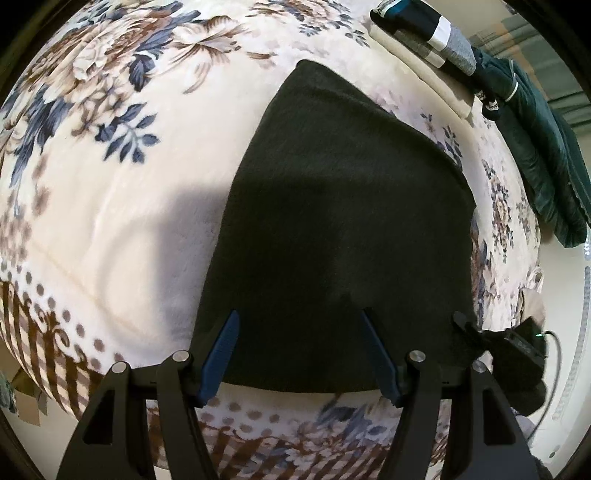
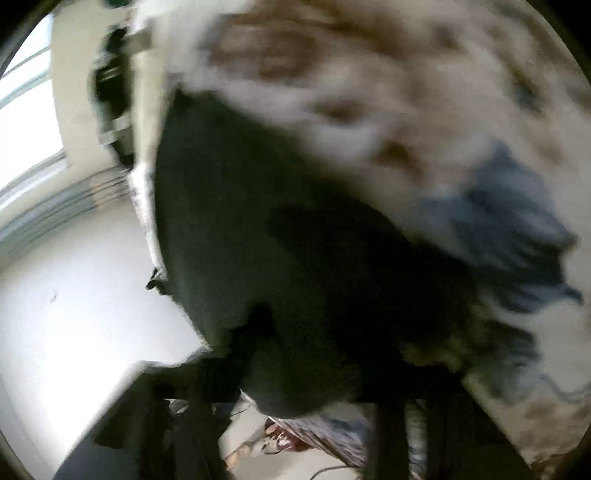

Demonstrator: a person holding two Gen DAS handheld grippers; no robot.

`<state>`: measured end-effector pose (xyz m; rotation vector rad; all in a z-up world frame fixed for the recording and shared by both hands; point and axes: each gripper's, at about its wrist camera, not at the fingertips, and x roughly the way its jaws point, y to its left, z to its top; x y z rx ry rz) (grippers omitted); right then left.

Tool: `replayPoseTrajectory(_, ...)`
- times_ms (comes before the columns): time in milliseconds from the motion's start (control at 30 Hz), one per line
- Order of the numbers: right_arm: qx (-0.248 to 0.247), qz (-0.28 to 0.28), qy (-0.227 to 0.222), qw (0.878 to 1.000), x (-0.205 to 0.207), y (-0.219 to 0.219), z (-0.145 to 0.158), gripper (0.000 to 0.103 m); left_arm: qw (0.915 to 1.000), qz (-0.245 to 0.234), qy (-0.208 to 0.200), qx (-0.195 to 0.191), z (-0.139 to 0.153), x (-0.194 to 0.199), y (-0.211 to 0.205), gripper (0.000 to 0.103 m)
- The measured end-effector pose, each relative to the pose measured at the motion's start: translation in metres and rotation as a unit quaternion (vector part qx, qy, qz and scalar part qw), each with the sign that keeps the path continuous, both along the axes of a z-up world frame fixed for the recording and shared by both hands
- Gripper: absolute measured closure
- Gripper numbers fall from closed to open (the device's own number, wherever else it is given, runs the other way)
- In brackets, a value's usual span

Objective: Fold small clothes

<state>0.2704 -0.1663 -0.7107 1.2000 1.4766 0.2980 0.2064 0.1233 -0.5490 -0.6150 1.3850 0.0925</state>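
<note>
Dark cloth point(image 1: 332, 236), near-black and fuzzy, spread flat on floral blanket point(image 1: 129, 206) covering a bed; its near edge close to the bed's front edge, its far corner pointed toward the upper middle. Left edge slanted, straight and uncovered; right edge close to the blanket's right side.

Left gripper point(image 1: 299, 317) poised over the cloth's near edge, blue fingertips point(image 1: 227, 332) spread wide, nothing between the jaws. Broad open stretch of cream blanket to the left of the cloth, faintly creased and partly in shadow. Pile of folded clothes point(image 1: 424, 29) at the far right, with dark green jacket point(image 1: 543, 158) draped along the right edge of the bed, both apart from the cloth.

Right wrist view heavily blurred: same cloth point(image 2: 266, 240) filling the middle, pale floor point(image 2: 74, 295) to its left past the bed's edge. Right gripper point(image 1: 502, 339) seen at the cloth's near right corner; jaws too smeared to tell whether spread or closed.
</note>
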Motion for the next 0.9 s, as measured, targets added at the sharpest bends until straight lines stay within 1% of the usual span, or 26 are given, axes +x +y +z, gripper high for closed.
replayPoseTrajectory(33, -0.016, 0.01, -0.008, 1.0, 0.003, 0.001, 0.007, 0.082, 1.0, 0.002, 0.0, -0.005, 0.0, 0.001, 0.001, 0.039)
replayPoseTrajectory(67, -0.032, 0.02, -0.004, 0.999, 0.004, 0.001, 0.006, 0.082, 0.9999, 0.003, -0.001, -0.01, 0.001, 0.002, 0.002, 0.039)
replayPoseTrajectory(100, -0.054, 0.038, 0.018, 0.998, 0.003, -0.002, -0.001, 0.079, 0.9999, 0.005, -0.003, -0.016, 0.001, 0.003, 0.005, 0.039)
replayPoseTrajectory(133, -0.068, 0.051, 0.04, 0.996, 0.003, -0.003, -0.008, 0.06, 0.9997, 0.008, -0.007, -0.023, 0.002, 0.005, 0.009, 0.039)
replayPoseTrajectory(167, -0.063, 0.059, 0.065, 0.994, 0.004, -0.006, -0.016, 0.05, 0.999, 0.01, -0.016, -0.04, 0.002, 0.007, 0.014, 0.039)
replayPoseTrajectory(200, -0.046, 0.055, 0.081, 0.994, 0.003, -0.013, -0.019, 0.041, 0.9969, 0.009, -0.031, -0.072, 0.002, 0.01, 0.022, 0.031)
replayPoseTrajectory(233, -0.041, 0.058, 0.089, 0.994, 0.002, -0.019, -0.017, 0.041, 0.9956, 0.009, -0.039, -0.085, 0.003, 0.013, 0.027, 0.018)
replayPoseTrajectory(267, -0.052, 0.071, 0.095, 0.992, 0.004, -0.026, -0.01, 0.04, 0.994, 0.009, -0.052, -0.096, 0.004, 0.015, 0.033, 0.018)
replayPoseTrajectory(300, -0.057, 0.081, 0.092, 0.991, 0.005, -0.031, -0.004, 0.036, 0.9921, 0.01, -0.067, -0.106, 0.004, 0.019, 0.041, 0.017)
replayPoseTrajectory(333, -0.063, 0.09, 0.084, 0.99, 0.007, -0.037, 0.004, 0.034, 0.9907, 0.013, -0.072, -0.115, 0.002, 0.024, 0.049, 0.017)
replayPoseTrajectory(400, -0.091, 0.11, 0.061, 0.988, 0.018, -0.052, 0.018, 0.034, 0.9869, 0.02, -0.079, -0.14, -0.008, 0.035, 0.064, 0.017)
replayPoseTrajectory(500, -0.096, 0.123, 0.027, 0.987, 0.045, -0.065, 0.024, 0.029, 0.9858, 0.032, -0.075, -0.147, -0.024, 0.051, 0.079, 0.017)
replayPoseTrajectory(533, -0.089, 0.125, 0.017, 0.988, 0.05, -0.068, 0.023, 0.029, 0.9852, 0.036, -0.073, -0.151, -0.032, 0.057, 0.083, 0.017)
replayPoseTrajectory(567, -0.073, 0.137, 0.004, 0.988, 0.069, -0.063, 0.016, 0.029, 0.9845, 0.039, -0.069, -0.156, -0.039, 0.062, 0.084, 0.017)
replayPoseTrajectory(633, -0.048, 0.167, -0.01, 0.985, 0.098, -0.047, 0.001, 0.029, 0.9801, 0.043, -0.06, -0.185, -0.056, 0.074, 0.087, 0.017)
replayPoseTrajectory(667, -0.031, 0.189, -0.009, 0.981, 0.113, -0.033, -0.01, 0.029, 0.9788, 0.042, -0.055, -0.193, -0.064, 0.078, 0.088, 0.017)
replayPoseTrajectory(700, -0.013, 0.209, -0.002, 0.978, 0.126, -0.02, -0.025, 0.029, 0.9789, 0.041, -0.053, -0.193, -0.067, 0.08, 0.087, 0.017)
replayPoseTrajectory(733, -0.004, 0.226, 0.006, 0.974, 0.135, -0.009, -0.038, 0.029, 0.9784, 0.037, -0.054, -0.196, -0.068, 0.082, 0.086, 0.017)
replayPoseTrajectory(833, 0.035, 0.255, -0.002, 0.966, 0.143, 0.004, -0.053, 0.026, 0.9788, 0.025, -0.06, -0.194, -0.07, 0.084, 0.085, 0.017)
replayPoseTrajectory(867, 0.062, 0.267, -0.008, 0.962, 0.146, 0.012, -0.054, 0.026, 0.9786, 0.024, -0.064, -0.194, -0.069, 0.083, 0.084, 0.017)
replayPoseTrajectory(900, 0.088, 0.273, -0.009, 0.958, 0.138, 0.01, -0.052, 0.026, 0.9776, 0.025, -0.07, -0.197, -0.069, 0.084, 0.084, 0.017)
